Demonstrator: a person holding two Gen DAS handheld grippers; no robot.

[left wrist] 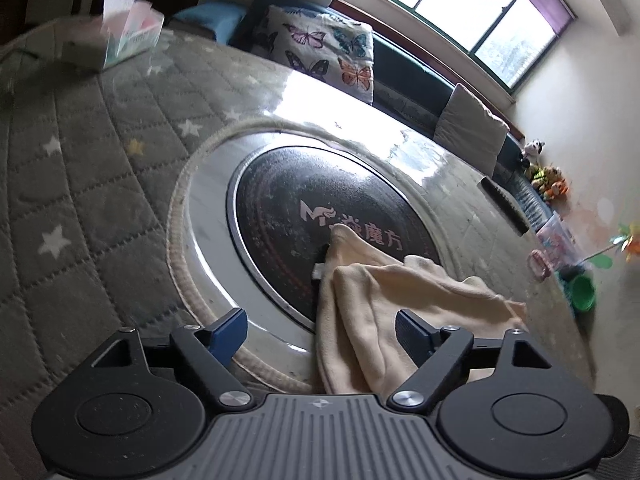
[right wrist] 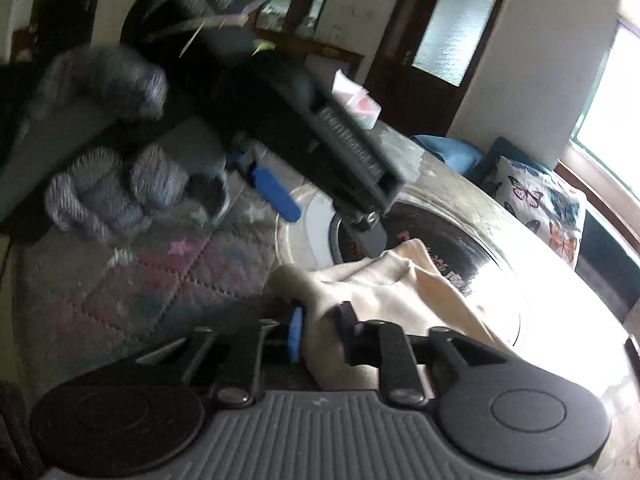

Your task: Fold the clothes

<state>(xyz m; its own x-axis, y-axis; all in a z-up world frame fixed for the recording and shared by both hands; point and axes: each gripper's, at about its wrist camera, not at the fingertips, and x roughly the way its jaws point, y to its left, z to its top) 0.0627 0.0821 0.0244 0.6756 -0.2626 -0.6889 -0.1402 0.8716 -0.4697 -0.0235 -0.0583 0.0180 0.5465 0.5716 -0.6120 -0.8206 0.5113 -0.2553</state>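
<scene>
Cream cloth on the round table, pinched by the right gripper

The cream cloth [left wrist: 404, 300] lies crumpled, its long axis running from the table's [left wrist: 100, 184] near edge to a pointed corner on the dark centre disc [left wrist: 304, 204]. The left gripper [left wrist: 320, 332] tilts downward, jaws wide (cloth beneath, unpinched). The right gripper [right wrist: 320, 330], tilted downward, is clamped on a bunched fold.

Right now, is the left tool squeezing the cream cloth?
No, the left tool stands wide open, its fingers apart over the cream cloth, not pinching it.
</scene>
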